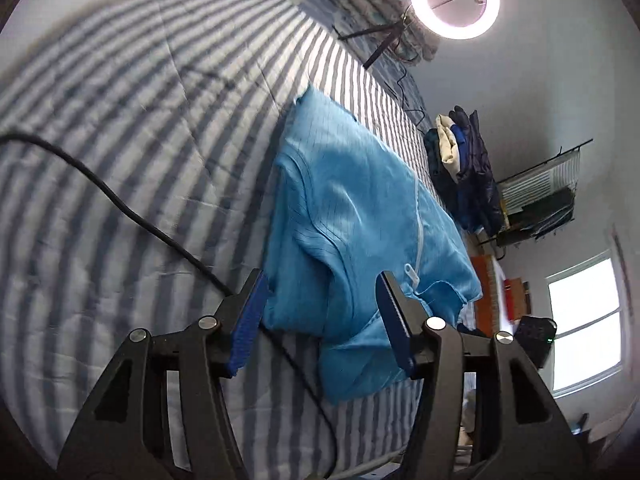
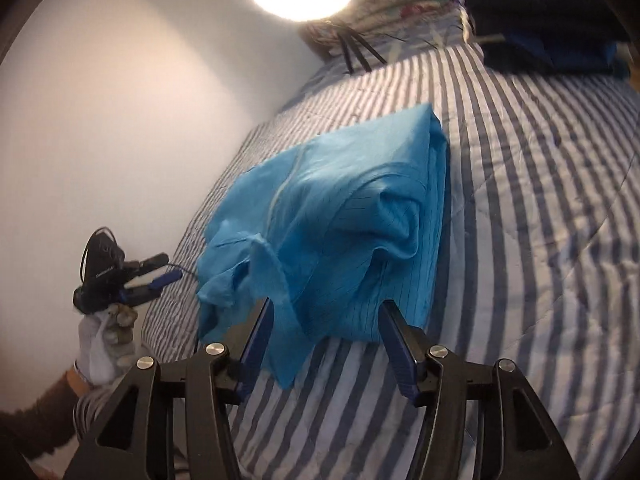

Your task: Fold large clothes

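A light blue zip garment [image 1: 352,208] lies folded in a thick bundle on the striped bedspread [image 1: 120,100]. My left gripper [image 1: 322,304] stands open at the bundle's near edge; its blue pads [image 1: 250,320] flank the cloth without pressing it. In the right wrist view the same garment [image 2: 340,216] shows a loose flap hanging toward me. My right gripper [image 2: 328,324] is open too, with that flap in the gap between its fingers. The left gripper [image 2: 170,267] also appears at the bed's left edge, held by a gloved hand [image 2: 104,340].
A black cable [image 1: 120,204] runs across the bedspread under the left gripper. A ring light [image 1: 454,0] on a tripod stands at the bed's far end. A pile of dark clothes [image 1: 468,168] lies beyond the garment. A white wall [image 2: 120,120] borders the bed.
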`<state>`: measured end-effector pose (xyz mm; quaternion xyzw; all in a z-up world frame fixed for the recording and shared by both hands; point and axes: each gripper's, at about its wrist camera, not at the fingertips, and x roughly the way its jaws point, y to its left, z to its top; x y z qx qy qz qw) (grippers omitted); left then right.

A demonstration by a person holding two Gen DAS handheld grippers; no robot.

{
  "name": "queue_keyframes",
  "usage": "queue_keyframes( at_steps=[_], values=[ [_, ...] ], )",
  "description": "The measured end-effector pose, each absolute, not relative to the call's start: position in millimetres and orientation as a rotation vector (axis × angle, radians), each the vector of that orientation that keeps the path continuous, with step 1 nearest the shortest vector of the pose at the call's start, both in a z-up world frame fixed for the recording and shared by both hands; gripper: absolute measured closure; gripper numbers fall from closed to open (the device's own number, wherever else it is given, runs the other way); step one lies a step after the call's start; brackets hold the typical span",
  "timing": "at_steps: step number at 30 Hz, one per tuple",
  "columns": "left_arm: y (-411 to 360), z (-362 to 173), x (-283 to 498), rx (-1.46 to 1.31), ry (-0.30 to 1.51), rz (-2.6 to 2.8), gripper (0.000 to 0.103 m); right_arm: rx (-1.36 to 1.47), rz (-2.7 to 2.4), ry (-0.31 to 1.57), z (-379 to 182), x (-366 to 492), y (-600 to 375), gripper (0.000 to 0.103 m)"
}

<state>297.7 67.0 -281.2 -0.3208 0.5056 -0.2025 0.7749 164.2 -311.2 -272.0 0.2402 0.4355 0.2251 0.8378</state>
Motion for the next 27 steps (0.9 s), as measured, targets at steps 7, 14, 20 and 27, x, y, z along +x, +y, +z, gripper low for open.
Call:
queue_keyframes(
  at_steps=[7, 14, 20, 27],
  values=[
    [35.1, -299.6, 310.7, -0.629, 1.157, -0.414, 0.064, 0.581, 0.487, 1.002, -295.4, 188.3, -291.4, 0.063],
    [24.7, -283.8, 302.5, -0.548, 1.116, -0.416, 0.101, 0.527, 0.578, 0.939, -268.8, 166.6, -275.8, 0.103],
    [26.9, -282.1, 288.0, -0.503, 1.134, -0.45, 0.101, 0.533, 0.661, 0.952, -264.4, 142.5, -276.4, 0.099],
    [37.2, -260.1, 277.2, -0.384, 1.099, -0.449, 0.101, 0.551, 0.6, 0.989, -265.0, 148.1, -294.3, 0.051]
  ],
)
